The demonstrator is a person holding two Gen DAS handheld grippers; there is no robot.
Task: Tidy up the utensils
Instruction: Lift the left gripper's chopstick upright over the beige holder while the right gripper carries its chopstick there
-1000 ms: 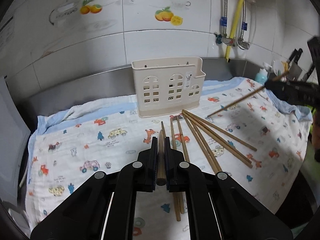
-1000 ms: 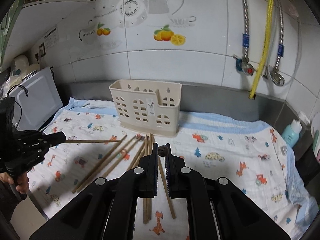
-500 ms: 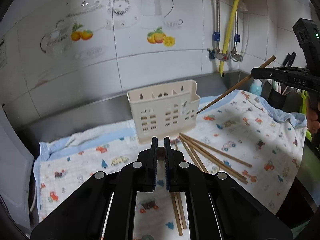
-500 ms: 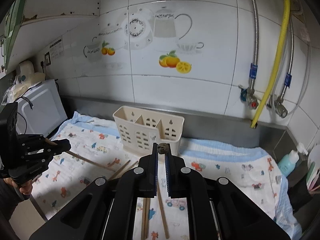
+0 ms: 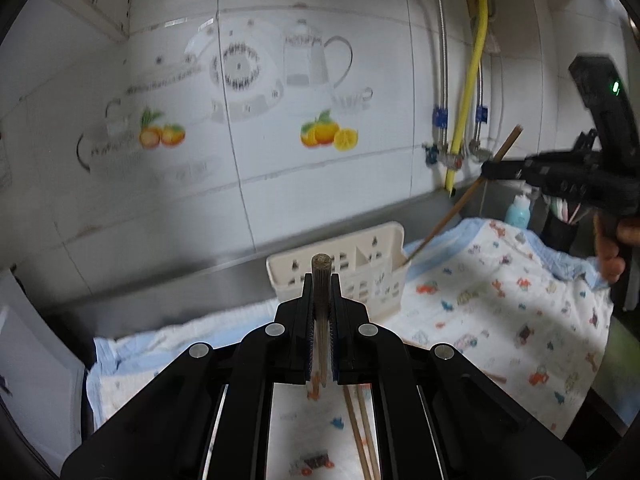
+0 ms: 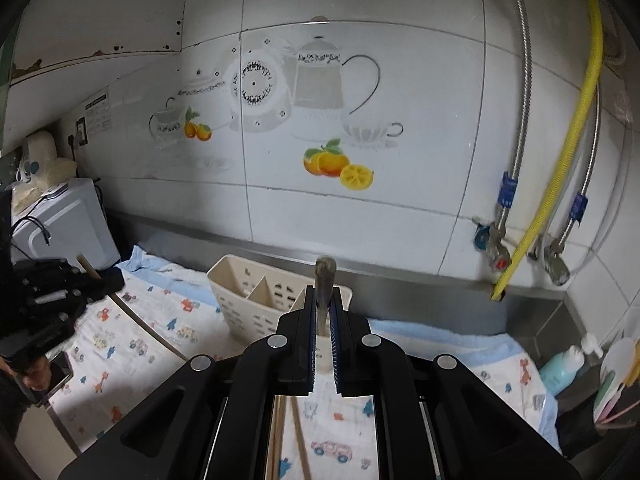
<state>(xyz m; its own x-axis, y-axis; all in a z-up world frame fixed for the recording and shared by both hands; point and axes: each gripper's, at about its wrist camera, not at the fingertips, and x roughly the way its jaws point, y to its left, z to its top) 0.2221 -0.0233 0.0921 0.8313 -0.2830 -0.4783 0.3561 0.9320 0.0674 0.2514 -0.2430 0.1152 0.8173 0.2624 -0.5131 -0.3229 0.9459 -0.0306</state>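
Observation:
My left gripper [image 5: 321, 285] is shut on a wooden chopstick [image 5: 321, 268] whose butt end sticks up between the pads. It is held above the patterned cloth [image 5: 500, 304], in front of the cream slotted caddy [image 5: 360, 276]. In its own view my right gripper [image 6: 324, 297] is shut on another chopstick [image 6: 325, 274], raised before the caddy [image 6: 248, 300]. In the left wrist view, the right gripper [image 5: 494, 170] holds its chopstick [image 5: 452, 212] slanted, with the low tip by the caddy's right end. Loose chopsticks [image 5: 360, 420] lie on the cloth below.
A white appliance [image 6: 68, 228] stands at the cloth's left end. A blue bottle [image 6: 560, 368] and a dark holder [image 6: 596, 404] stand at the right. Taps [image 6: 496, 248] and a yellow hose [image 6: 560, 168] hang on the tiled wall behind the caddy.
Both grippers have risen off the cloth, each with its chopstick. The loose chopsticks have dropped low in both views, and the right gripper's chopstick tip has moved to the caddy's right end.

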